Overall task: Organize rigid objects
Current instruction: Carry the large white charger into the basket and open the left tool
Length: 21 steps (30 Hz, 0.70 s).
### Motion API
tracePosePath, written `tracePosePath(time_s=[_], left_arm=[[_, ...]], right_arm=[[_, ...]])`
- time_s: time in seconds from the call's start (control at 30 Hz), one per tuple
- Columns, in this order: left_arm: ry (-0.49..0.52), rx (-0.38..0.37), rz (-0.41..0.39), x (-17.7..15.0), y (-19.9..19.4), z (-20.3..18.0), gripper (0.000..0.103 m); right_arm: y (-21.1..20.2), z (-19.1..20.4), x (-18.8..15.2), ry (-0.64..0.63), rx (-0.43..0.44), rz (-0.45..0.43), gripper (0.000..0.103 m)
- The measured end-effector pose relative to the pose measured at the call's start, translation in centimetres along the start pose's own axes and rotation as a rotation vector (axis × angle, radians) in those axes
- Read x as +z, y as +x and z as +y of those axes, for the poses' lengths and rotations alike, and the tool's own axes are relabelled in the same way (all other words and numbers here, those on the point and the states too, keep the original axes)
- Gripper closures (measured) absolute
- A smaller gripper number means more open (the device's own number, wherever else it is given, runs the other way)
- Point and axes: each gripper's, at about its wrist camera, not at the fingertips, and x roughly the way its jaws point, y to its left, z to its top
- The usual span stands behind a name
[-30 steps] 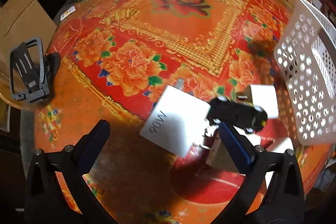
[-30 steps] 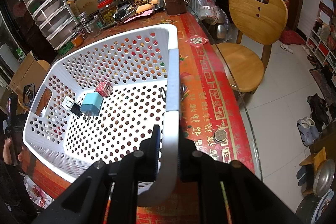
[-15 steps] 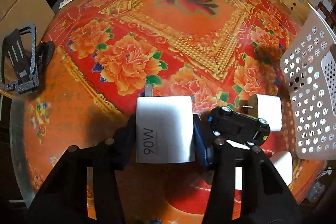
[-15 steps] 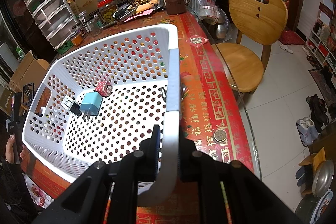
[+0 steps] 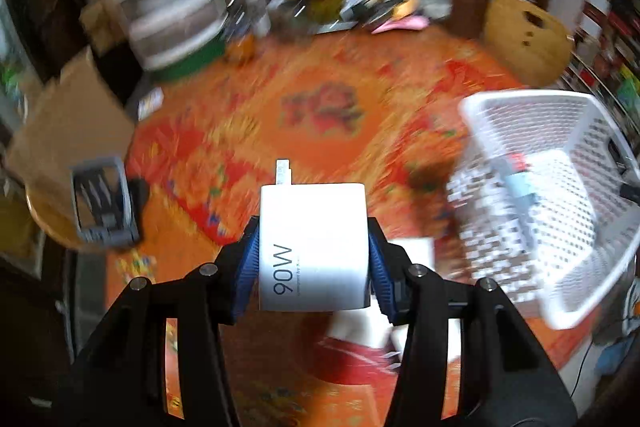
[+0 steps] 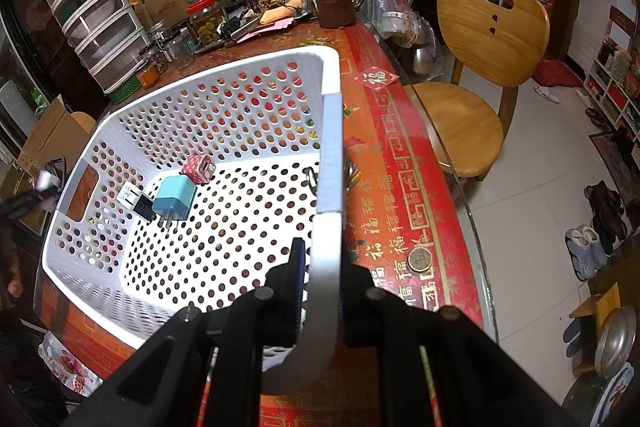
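- Left tongs (image 5: 313,247): clenched on white 90W charger (image 5: 313,247), prongs pointing ahead, lifted above the table (image 5: 320,115).
- Right tongs (image 6: 320,277): clamped on basket (image 6: 330,147) rim.
- Basket lies right of the charger; left arm nearer.

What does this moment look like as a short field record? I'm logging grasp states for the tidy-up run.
left gripper: shut on the white 90W charger, raised above the table
right gripper: shut on the white basket rim
basket contents: blue charger, pink patterned charger, black-and-white charger
left view: motion-blurred
on table outside basket: coin
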Motion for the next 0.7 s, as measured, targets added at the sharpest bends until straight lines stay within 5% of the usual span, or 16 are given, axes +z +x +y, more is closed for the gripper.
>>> tracePosePath(time_s=[0.23,0.47,0.7], left_arm=[[0.266,-0.038,-0.038,2.9,-4.5,-11.2,0.056],[0.521,-0.013,0.103,2.2,-0.3,-21.6,0.056],[0.559,-0.022,0.178,1.3,3.5,-23.9,0.056]], right_arm=[[0.0,0.0,0.0,0.002,0.002,-0.001,0.091],[0.0,0.0,0.1,0.003,0.004,-0.002,0.091],[0.0,0.1,0.0,0.002,0.004,-0.002,0.091]])
